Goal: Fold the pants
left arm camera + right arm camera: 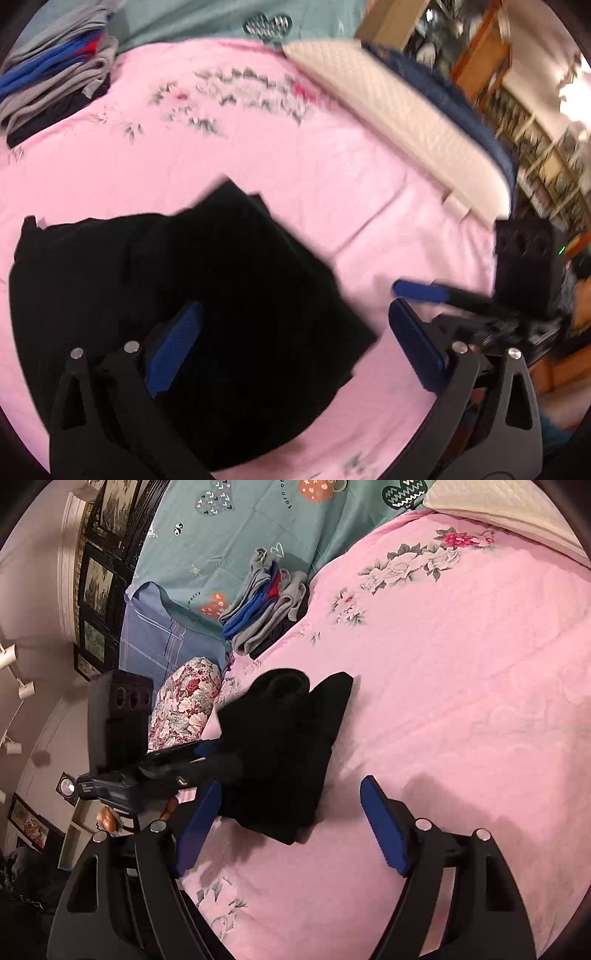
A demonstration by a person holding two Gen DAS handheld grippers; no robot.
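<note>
1. Black pants [177, 317] folded into a compact bundle on the pink sheet [258, 155], near the bed's close edge.
2. Left gripper [295, 343] above the pants, jaws spread wide: left pad over the dark cloth, right pad over bare sheet just past the bundle's edge. Nothing between the pads; whether the left pad touches the cloth cannot be told.
3. Right gripper [291, 834] also spread, hovering low over the sheet, with the bundle's near corner [288, 834] reaching in between the fingers but not pinched.
4. From the right wrist, pants [280, 746] thick and layered, a rolled end uppermost, one pointed flap out to the right.
5. In that same view, left gripper [207, 760] coming in from the left, its blue tips at the bundle's left side; contact unclear.
6. From the left wrist, right gripper [402, 299] entering from the right over bare sheet, apart from the pants.
7. Stack of folded grey and blue clothes [266, 602] at the sheet's far edge, well apart from the pants.
8. White quilted pillow [399, 122] along the far right side; floral cushion [184, 705] left of the pants.
</note>
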